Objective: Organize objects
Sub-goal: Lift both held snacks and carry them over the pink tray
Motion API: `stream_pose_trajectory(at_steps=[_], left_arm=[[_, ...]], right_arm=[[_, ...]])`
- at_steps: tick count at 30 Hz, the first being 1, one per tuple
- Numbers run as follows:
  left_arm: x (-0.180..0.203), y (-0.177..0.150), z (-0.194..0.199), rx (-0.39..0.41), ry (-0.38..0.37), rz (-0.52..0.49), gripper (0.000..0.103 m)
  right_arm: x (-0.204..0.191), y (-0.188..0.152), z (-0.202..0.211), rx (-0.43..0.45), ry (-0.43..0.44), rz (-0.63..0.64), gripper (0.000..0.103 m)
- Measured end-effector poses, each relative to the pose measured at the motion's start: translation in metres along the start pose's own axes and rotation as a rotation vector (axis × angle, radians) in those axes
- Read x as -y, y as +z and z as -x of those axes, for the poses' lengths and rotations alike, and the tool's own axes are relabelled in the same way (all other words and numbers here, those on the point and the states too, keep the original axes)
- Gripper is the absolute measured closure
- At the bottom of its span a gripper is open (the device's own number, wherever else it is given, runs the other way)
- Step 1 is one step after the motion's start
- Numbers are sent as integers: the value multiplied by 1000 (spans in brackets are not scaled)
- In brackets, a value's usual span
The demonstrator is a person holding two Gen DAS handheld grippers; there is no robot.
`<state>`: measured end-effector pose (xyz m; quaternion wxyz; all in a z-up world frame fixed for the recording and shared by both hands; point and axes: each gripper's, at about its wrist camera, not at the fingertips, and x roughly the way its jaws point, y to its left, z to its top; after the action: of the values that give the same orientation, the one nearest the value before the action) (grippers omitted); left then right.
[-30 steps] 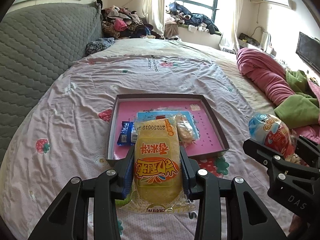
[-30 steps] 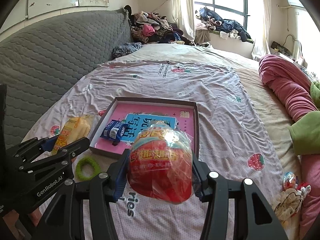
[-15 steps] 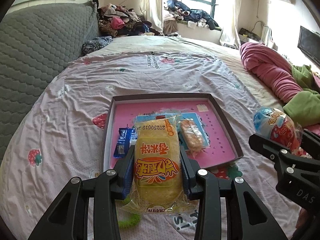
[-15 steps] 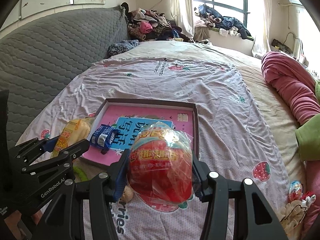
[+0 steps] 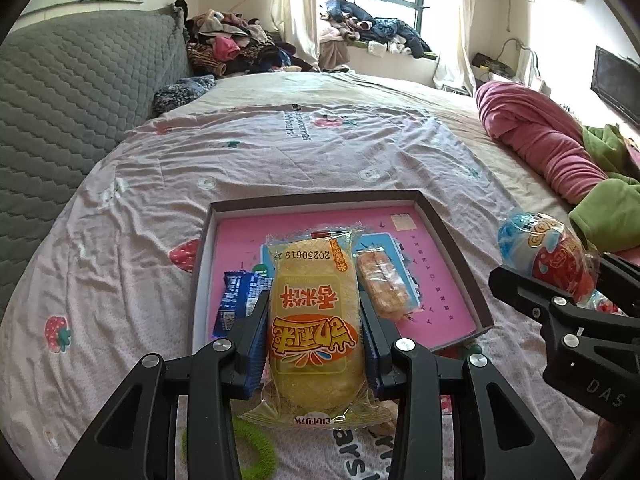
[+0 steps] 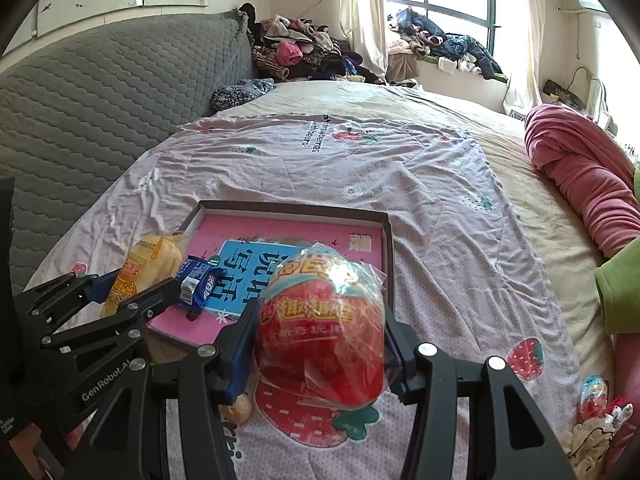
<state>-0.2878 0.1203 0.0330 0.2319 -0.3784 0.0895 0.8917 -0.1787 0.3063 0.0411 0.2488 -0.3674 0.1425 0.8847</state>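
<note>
Right now both grippers are loaded and held over the near edge of the box lid (image 5: pixel 456 240), which lies open side up on the bedspread (image 5: pixel 280 152). The left gripper (image 5: pixel 314 312) is clamped on a yellow snack cake (image 5: pixel 314 320) in clear wrap, its jaws pressing both long sides. The right gripper (image 6: pixel 320 332) is clamped on a red wrapped egg toy (image 6: pixel 324 332), gripped at its widest part. Inside the lid a blue candy wrapper (image 5: pixel 236 304) lies at the left and a small wrapped biscuit (image 5: pixel 382 284) near the middle, on a pink sheet.

I judge the step in hand to be carrying these two items into the lid. The next move calls for bringing each item over bare pink floor, low enough that it will not bounce, then opening the jaws. The egg toy looks likely to roll, so it wants a spot against the rim. A green ring (image 5: pixel 256 448) and another egg toy (image 6: pixel 594 396) lie outside, not yet gathered.
</note>
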Motion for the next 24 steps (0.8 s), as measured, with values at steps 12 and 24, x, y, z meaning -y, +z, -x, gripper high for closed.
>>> stream_pose_trajectory(at_steps=[12,24], left_arm=[[1,5,-23,-11,6,-3,62],[-4,9,-57,-34,7,8,62]], right_arm=[[3,7,-23,-7,9,6,49],[7,5,-61,-33,27,7,49]])
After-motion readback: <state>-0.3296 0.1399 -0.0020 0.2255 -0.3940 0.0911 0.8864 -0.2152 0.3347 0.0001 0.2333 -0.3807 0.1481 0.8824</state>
